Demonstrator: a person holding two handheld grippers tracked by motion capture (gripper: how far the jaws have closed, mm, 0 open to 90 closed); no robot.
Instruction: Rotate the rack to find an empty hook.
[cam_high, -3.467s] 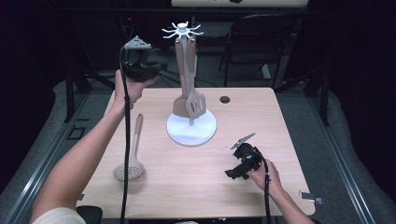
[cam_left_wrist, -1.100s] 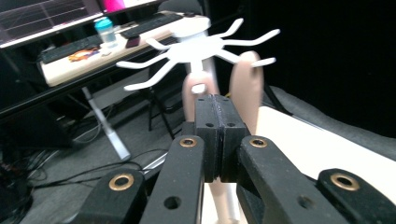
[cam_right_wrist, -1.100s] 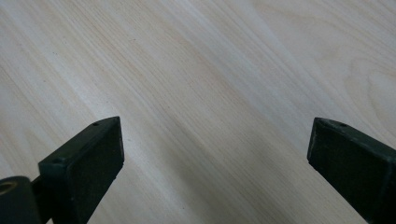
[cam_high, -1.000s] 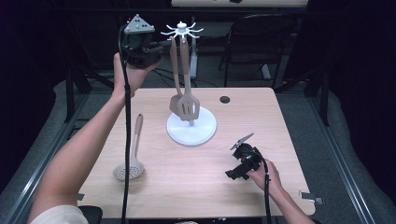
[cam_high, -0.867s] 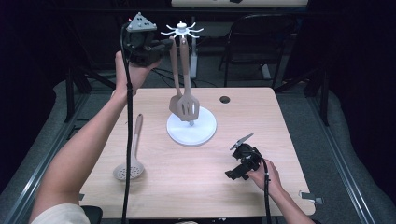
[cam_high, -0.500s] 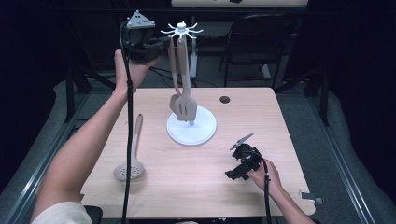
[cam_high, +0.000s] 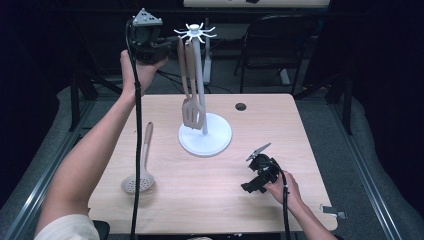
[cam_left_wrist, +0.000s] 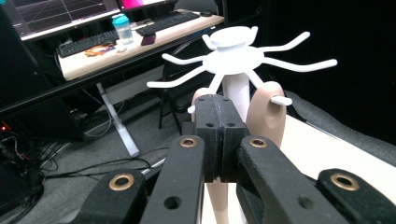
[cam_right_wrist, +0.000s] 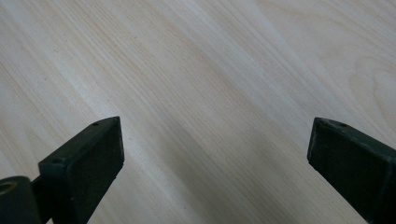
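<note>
While the left gripper (cam_high: 159, 50) is raised beside the top of the white utensil stand (cam_high: 201, 75), its jaws are pressed flat together with nothing clamped between them, as the left gripper view shows (cam_left_wrist: 219, 140). Just beyond the closed jaws hang two tan utensils: one handle (cam_left_wrist: 267, 114) is hooked by its hole on an arm of the stand's spoked crown (cam_left_wrist: 236, 58), and the other is partly hidden behind the jaws. From the high view a slotted spatula (cam_high: 191, 112) hangs down the pole, its blade just above the round white base (cam_high: 215, 142); a second handle (cam_high: 180, 65) hangs beside it (what its lower end carries cannot be made out).

A tan skimmer (cam_high: 140, 170) lies flat on the wooden table (cam_high: 210, 200), well to the left of the stand. The right gripper (cam_high: 252, 185) rests low over the table near its right front, held in the person's hand; its jaws stand wide apart over bare wood, holding nothing.
</note>
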